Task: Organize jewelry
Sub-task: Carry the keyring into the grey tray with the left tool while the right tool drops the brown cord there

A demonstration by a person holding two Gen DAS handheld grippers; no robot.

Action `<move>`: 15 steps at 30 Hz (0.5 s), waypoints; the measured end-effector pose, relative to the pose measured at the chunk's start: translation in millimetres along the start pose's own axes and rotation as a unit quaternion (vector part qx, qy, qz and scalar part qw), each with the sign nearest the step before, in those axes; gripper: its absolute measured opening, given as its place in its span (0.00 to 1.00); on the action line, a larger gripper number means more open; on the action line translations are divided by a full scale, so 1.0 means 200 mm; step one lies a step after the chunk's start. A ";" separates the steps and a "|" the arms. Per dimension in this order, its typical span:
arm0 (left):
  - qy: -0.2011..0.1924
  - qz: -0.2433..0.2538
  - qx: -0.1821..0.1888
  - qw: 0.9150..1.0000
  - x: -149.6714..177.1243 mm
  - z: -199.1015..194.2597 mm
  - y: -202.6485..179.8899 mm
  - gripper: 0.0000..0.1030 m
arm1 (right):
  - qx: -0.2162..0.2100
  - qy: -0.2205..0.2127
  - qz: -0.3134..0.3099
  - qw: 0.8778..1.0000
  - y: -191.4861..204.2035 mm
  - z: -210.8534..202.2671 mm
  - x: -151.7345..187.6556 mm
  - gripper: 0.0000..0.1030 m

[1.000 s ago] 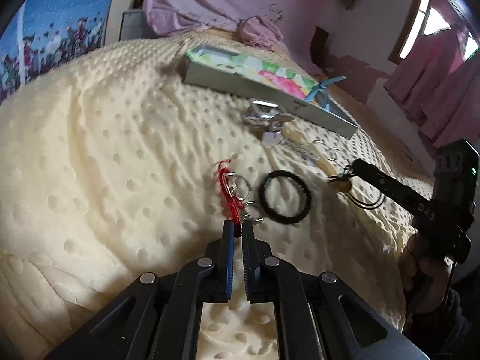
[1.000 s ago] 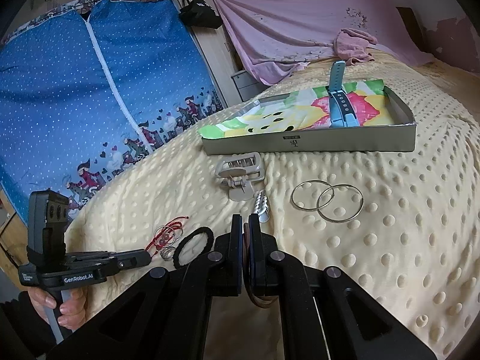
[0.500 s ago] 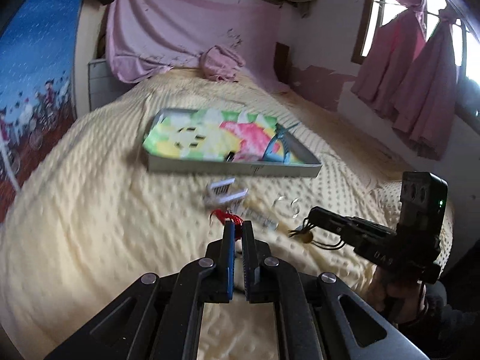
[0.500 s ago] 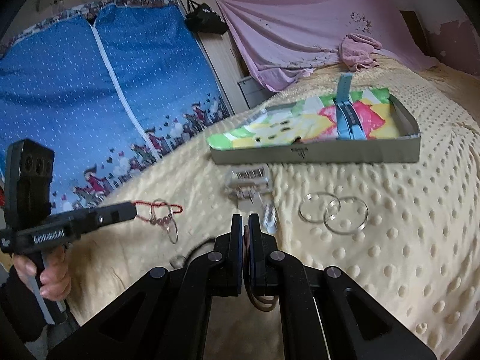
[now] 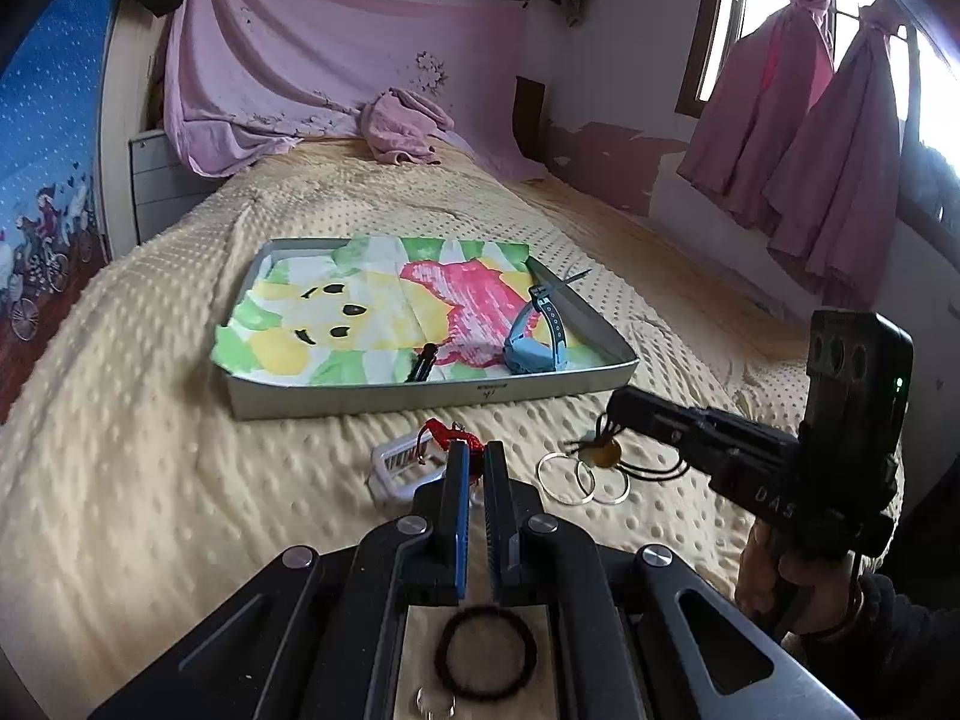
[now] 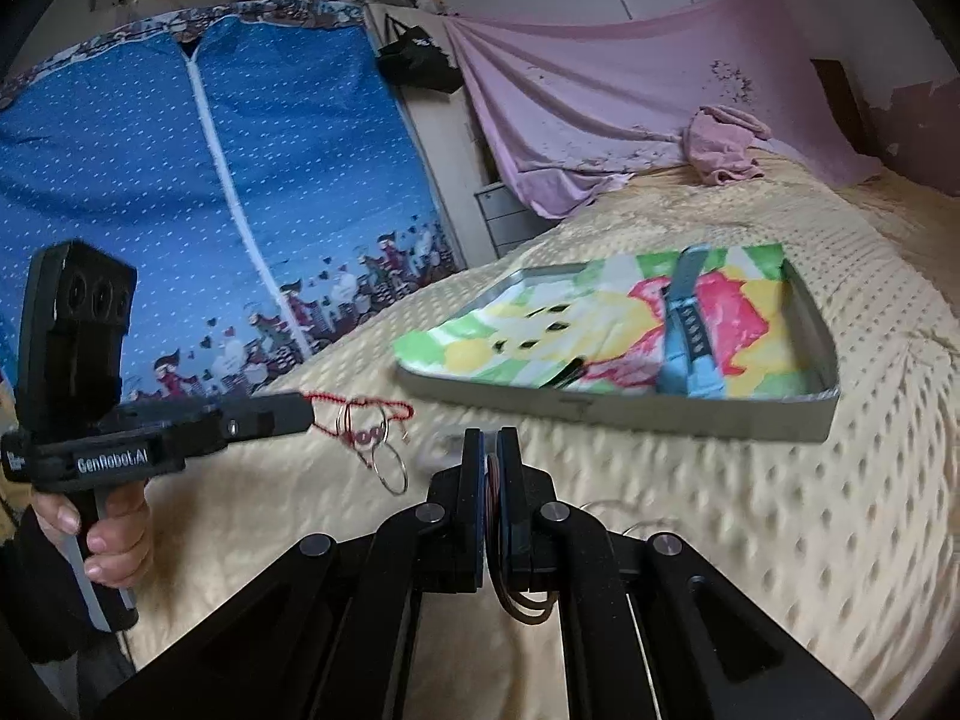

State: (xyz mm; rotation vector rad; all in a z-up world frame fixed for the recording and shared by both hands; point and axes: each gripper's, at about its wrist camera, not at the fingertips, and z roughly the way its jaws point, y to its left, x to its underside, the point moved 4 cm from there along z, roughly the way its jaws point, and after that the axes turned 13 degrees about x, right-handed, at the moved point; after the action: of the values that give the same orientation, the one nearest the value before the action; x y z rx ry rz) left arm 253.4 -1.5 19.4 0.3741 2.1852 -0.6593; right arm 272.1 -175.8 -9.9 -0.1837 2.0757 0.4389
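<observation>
My left gripper (image 5: 471, 450) is shut on a red cord bracelet (image 5: 456, 435) with silver rings hanging from it (image 6: 384, 450), held in the air above the bed. My right gripper (image 6: 491, 438) is shut on a brown cord necklace (image 6: 522, 600) with a round pendant (image 5: 603, 455), also lifted. A grey tray (image 5: 432, 393) lined with a colourful cartoon sheet sits ahead on the bed (image 5: 120, 420); a blue watch (image 5: 534, 336) and a small black clip (image 5: 423, 360) lie in it. The tray also shows in the right wrist view (image 6: 630, 408).
Two silver bangles (image 5: 582, 477) and a white hair clip (image 5: 399, 465) lie on the yellow dotted blanket before the tray. A black hair band (image 5: 486, 651) and a small ring (image 5: 435, 705) lie below my left gripper. A blue wardrobe (image 6: 180, 210) stands left; pink curtains (image 5: 810, 120) right.
My left gripper has lifted the red bracelet off the blanket and risen, now facing the tray. My right gripper has also risen with the necklace.
</observation>
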 end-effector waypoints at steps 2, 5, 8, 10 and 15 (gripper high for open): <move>0.004 -0.005 0.008 1.000 -0.02 0.05 0.03 0.05 | 0.006 -0.004 0.001 1.000 -0.01 0.03 -0.04 0.04; 0.012 -0.018 0.020 1.000 -0.07 0.13 0.08 0.05 | 0.009 -0.007 0.004 1.000 -0.03 0.12 -0.10 0.04; 0.018 -0.036 0.033 0.999 -0.13 0.22 0.15 0.05 | 0.015 -0.010 0.002 1.000 -0.03 0.21 -0.17 0.04; 0.018 -0.049 0.042 0.998 -0.17 0.26 0.19 0.05 | 0.019 -0.011 0.005 1.000 -0.04 0.28 -0.21 0.04; 0.018 -0.070 0.041 0.997 -0.23 0.36 0.27 0.05 | 0.030 -0.006 0.020 0.999 -0.05 0.43 -0.26 0.04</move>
State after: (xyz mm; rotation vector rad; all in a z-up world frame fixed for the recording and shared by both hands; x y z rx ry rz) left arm 352.1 0.2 -2.2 0.2792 2.2380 -0.8263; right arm 371.5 -155.4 -7.2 -0.1032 2.0818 0.4011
